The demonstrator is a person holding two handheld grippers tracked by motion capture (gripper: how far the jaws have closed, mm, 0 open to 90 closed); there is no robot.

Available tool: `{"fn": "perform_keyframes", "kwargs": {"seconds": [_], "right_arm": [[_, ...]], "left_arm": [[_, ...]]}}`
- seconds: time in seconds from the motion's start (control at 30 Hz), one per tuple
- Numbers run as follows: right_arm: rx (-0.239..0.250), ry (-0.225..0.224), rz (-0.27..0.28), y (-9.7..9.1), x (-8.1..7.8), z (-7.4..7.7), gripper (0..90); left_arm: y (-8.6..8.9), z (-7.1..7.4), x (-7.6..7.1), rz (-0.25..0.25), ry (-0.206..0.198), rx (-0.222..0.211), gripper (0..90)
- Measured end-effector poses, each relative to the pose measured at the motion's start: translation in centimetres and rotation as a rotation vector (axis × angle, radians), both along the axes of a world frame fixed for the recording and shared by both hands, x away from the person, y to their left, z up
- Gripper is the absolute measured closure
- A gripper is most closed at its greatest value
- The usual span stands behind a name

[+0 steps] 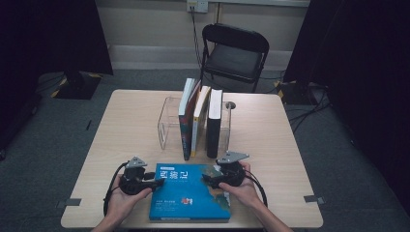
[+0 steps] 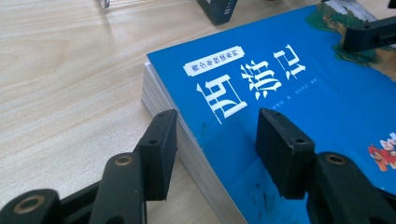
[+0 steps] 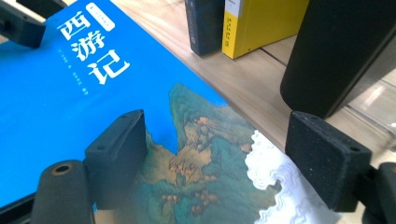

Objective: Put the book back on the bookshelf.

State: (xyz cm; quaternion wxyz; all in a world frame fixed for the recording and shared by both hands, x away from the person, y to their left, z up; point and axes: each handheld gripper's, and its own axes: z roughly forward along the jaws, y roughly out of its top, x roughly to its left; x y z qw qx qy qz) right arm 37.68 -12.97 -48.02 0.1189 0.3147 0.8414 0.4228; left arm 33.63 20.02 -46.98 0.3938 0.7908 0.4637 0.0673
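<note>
Left gripper view had the left gripper (image 2: 212, 140) straddling the near left edge of the blue book (image 2: 299, 116): one jaw off the page side over the desk (image 2: 70, 70), the other above the cover. Jaws apart, not pressing, so released w/ the book edge between them. High view put the right gripper (image 1: 212, 179) over the book's right part, approx. level w/ the left gripper (image 1: 155, 184) across it. Right gripper view: right gripper (image 3: 219, 154) jaws spread wide, one over the painted cover, the other out past the book's edge; nothing clenched. Book lay flat at the desk's near edge, long axis running left-right between both hands, each gripper right at its own end, neither nearer. Beyond it, a clear rack (image 1: 167, 123) held three upright books (image 1: 199, 121), just behind the book's far edge. Judged: next move turns on both ends being lifted together.
</note>
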Motion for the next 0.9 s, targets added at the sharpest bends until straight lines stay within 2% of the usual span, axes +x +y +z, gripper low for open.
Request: {"fn": "perform_keyframes", "kwargs": {"seconds": [0.17, 0.3, 0.53, 0.9], "right_arm": [[-0.017, -0.019, 0.0, -0.3, -0.5, 0.1, 20.8], [-0.024, -0.008, 0.006, -0.5, -0.7, 0.2, 20.8], [-0.022, 0.007, 0.028, -2.0, -3.2, 0.3, 20.9], [-0.036, 0.049, 0.077, -3.3, -6.2, 0.6, 21.2]], "left_arm": [[-0.3, 0.1, 0.1, -0.001, 0.004, 0.009, 48.9], [-0.4, 0.0, 0.4, -0.006, -0.002, 0.001, 49.3], [-1.7, 0.1, 1.2, -0.016, -0.027, 0.017, 50.5], [-3.6, 0.2, 2.1, -0.075, -0.063, 0.045, 51.6]]}}
